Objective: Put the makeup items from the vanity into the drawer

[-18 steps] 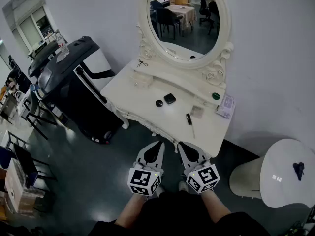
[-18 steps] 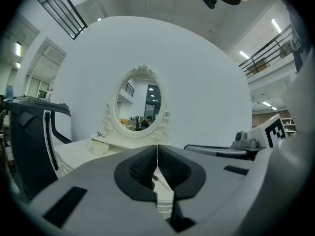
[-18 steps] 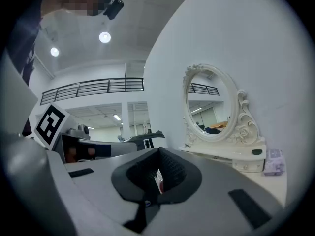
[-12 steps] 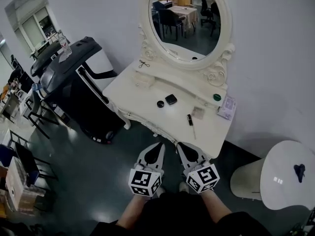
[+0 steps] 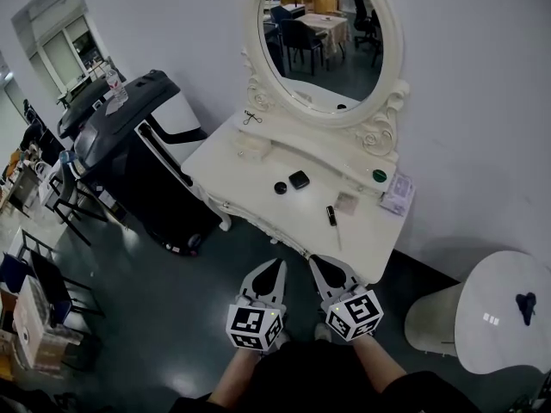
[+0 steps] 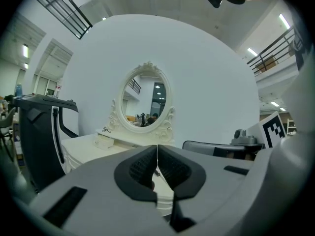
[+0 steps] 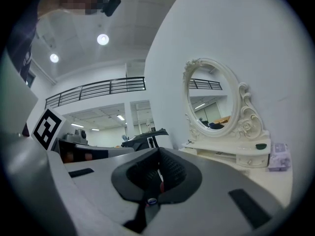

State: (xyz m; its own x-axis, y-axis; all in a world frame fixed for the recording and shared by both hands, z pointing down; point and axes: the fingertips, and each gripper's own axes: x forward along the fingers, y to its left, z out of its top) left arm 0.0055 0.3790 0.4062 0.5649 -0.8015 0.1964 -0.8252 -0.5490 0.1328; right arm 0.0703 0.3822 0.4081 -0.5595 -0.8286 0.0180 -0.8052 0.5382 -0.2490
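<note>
Cream-white vanity is carrying the whole makeup set, so the job is looking not yet begun. A round black compact is sitting near the middle of the vanity top, with a square black case just beside it toward the back edge. A dark tube is lying near the front edge on the right side, and a pale square pad is resting just behind it. A green jar is perched on the raised shelf under the mirror, and a printed packet is occupying the back right corner.

No drawer is showing pulled out along the front edge, so opening it is likely coming first, then the items one by one.

The left gripper is hanging in front of the vanity's front edge, well apart from every item. Its jaws are pressed together on nothing, as the left gripper view is confirming. The right gripper is riding just beside it, likewise clamped closed and empty.
</note>
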